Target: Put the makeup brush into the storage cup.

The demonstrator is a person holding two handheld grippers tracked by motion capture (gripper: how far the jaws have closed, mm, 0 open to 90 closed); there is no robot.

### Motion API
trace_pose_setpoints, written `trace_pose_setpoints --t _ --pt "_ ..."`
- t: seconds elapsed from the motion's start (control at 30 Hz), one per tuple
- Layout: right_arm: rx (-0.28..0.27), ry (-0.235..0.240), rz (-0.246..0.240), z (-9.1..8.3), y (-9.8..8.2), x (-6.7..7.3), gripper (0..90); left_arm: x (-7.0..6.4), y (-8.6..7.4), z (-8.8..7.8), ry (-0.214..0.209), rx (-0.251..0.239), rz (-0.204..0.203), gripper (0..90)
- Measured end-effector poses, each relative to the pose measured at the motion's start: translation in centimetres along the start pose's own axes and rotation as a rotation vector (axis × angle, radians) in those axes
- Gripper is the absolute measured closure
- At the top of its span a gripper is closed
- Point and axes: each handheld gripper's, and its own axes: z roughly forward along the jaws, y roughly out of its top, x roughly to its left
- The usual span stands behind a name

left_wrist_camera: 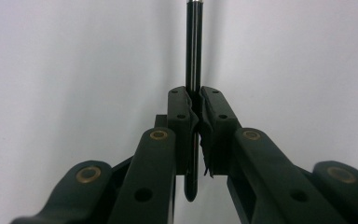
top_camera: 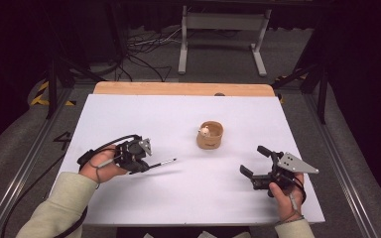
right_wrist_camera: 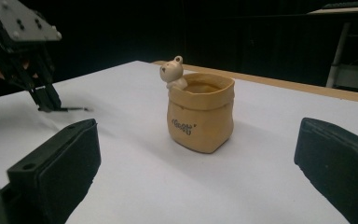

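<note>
High view, item one: my left gripper (top_camera: 146, 162) has its jaws clamped on a black pen (top_camera: 164, 161), low over the white worktop (top_camera: 144, 114). Item two: right gripper (top_camera: 255, 159), jaws wide, empty. Next, I judge: carry pen to the tan pot (top_camera: 210, 136), tip aimed into its mouth.

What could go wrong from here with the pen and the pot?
The left tool clamps the thin black pen near one end, so the long free end could swing or slip. The bag-shaped pen pot stands loose and its bear figure sits on the rim; the pen tip might catch there and tip it.
</note>
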Motion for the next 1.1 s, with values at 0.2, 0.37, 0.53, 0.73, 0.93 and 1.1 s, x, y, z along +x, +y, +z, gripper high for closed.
trace_pose_setpoints --t 0.2,0.37,0.53,0.73,0.93,1.1 --pt "0.019 0.013 -0.008 0.1 0.1 0.2 0.8 -0.7 0.0 -1.2 -0.004 -0.113 0.000 83.4" --pt "0.062 0.015 -0.036 0.3 0.1 0.4 1.1 -1.2 -0.2 -2.0 0.001 -0.199 0.011 83.4" --pt "0.055 0.027 -0.033 0.4 0.2 0.6 1.0 -1.7 -0.5 -2.8 -0.012 -0.315 0.000 83.4" --pt "0.071 0.036 -0.040 0.5 0.2 0.8 1.1 -2.2 -0.8 -3.1 -0.030 -0.419 -0.012 83.4" --pt "0.069 0.046 -0.042 0.6 0.3 1.0 1.1 -2.7 -1.0 -2.6 -0.051 -0.524 -0.032 83.4" --pt "0.072 0.052 -0.045 0.7 0.3 1.1 1.1 -3.2 -0.7 -1.8 -0.057 -0.604 -0.049 83.4"
